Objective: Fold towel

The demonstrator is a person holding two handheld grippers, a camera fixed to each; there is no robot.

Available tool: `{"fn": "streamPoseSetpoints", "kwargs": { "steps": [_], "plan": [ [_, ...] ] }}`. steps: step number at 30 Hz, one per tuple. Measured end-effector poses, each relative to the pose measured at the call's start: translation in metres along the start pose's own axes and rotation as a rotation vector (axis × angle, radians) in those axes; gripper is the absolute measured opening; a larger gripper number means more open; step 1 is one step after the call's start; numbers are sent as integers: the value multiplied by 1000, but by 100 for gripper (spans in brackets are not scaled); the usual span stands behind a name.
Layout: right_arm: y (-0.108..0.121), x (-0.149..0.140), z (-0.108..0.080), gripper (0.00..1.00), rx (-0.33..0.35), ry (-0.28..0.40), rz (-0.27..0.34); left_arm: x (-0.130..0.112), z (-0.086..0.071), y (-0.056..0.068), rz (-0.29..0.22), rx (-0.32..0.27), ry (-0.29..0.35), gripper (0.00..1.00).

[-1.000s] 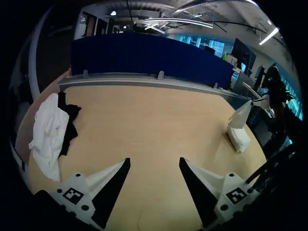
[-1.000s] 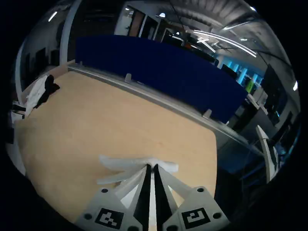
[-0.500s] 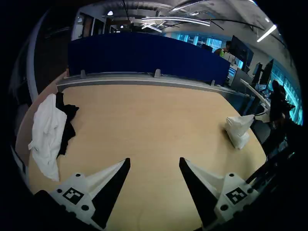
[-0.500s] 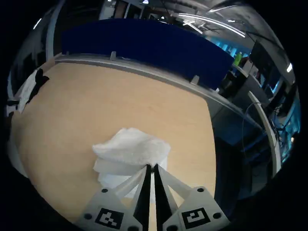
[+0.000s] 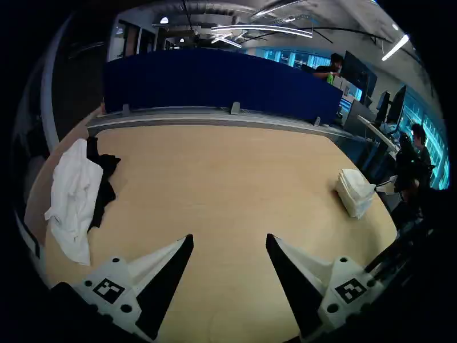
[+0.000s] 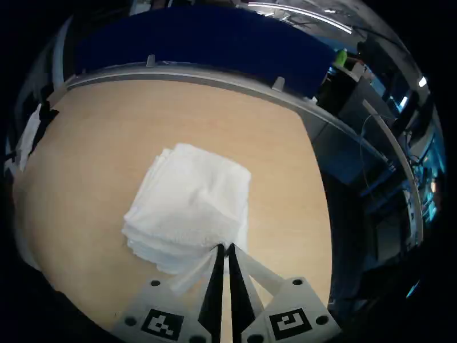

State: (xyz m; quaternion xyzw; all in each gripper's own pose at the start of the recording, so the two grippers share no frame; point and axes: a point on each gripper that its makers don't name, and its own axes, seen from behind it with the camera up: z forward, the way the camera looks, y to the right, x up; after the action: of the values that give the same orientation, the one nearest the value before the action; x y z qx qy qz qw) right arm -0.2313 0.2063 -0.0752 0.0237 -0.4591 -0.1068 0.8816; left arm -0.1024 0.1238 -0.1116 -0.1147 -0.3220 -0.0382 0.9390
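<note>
A folded white towel (image 6: 191,200) lies flat on top of a stack of folded white towels, on the light wooden table (image 6: 114,137) near its right edge. My right gripper (image 6: 223,248) is shut, its tips pinching the near edge of the top towel. The left gripper view has the same stack (image 5: 354,191) far to the right, with a bit of the right gripper (image 5: 385,186) beside it. My left gripper (image 5: 228,237) hovers open over the bare front of the table (image 5: 228,171), nothing between its fingers.
A crumpled white towel (image 5: 71,194) lies over a black cloth (image 5: 104,177) at the table's left end, also small and far off as the white towel (image 6: 27,134). A blue partition (image 5: 217,80) runs behind the table. A person (image 5: 420,148) sits beyond the right edge.
The right gripper has lowered the towel from hanging edge-up to lying flat on the stack, staying shut. The left gripper has held nearly still and open.
</note>
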Motion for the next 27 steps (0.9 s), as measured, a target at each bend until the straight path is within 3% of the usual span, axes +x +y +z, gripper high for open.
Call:
{"fn": "streamPoseSetpoints", "kwargs": {
  "steps": [14,27],
  "plan": [
    [1,-41,29,5,-33,-90,95,-3,3,-6,1,15,-6,94],
    [-2,-39,26,10,-53,-71,85,1,5,2,12,2,-8,94]
  ]
}}
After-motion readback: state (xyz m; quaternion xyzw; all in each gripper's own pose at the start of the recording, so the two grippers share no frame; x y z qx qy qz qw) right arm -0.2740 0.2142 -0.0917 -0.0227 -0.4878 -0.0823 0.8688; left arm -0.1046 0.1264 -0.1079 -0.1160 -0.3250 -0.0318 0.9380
